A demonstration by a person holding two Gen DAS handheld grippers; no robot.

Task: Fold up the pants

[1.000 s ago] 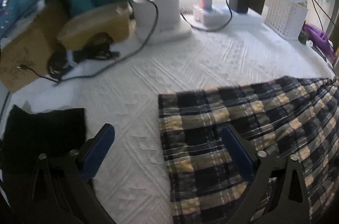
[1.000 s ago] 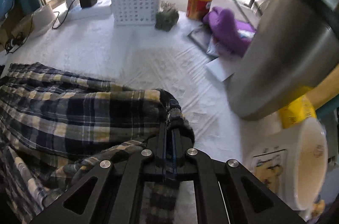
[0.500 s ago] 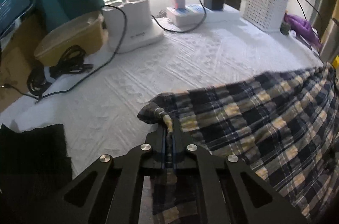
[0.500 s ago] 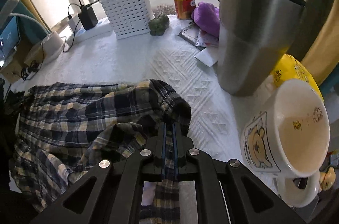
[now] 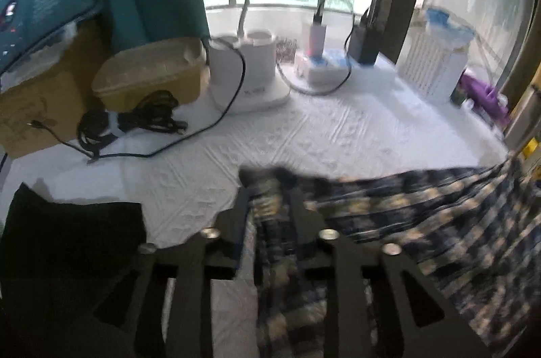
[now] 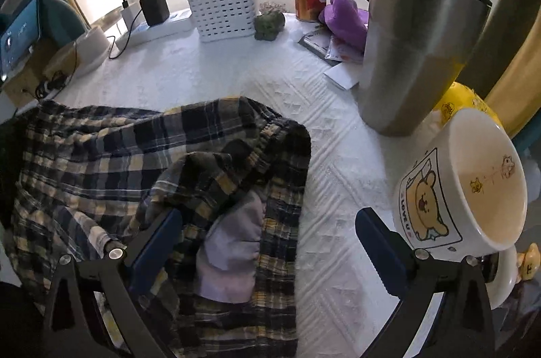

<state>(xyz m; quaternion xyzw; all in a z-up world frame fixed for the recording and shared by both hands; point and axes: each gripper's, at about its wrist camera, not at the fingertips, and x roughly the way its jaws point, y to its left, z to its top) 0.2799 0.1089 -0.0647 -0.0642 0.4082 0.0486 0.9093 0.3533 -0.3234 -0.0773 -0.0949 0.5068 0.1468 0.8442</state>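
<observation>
— Where were the pants (image 6: 142, 161)?
— Bunched on the white cloth (image 6: 216, 70), left gripper (image 5: 268, 209) seemingly pinching an edge, though blurred.
— The right gripper (image 6: 270, 222)?
— Spread wide over the waistband, a mug (image 6: 463, 185) and tumbler (image 6: 416, 40) crowding its right.

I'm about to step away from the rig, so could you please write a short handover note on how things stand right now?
Left claw: partly open, plaid fabric between its fingers; the view is blurred, so the grip is unclear.
Right claw: open, holding nothing, hovering over the waistband end.
Plaid pants: bunched on the white tablecloth, waistband flopped over, pale lining showing, near the steel tumbler and bear mug.
Done: no tidy fold visible.
Left: flatten, fold, square up.
</observation>
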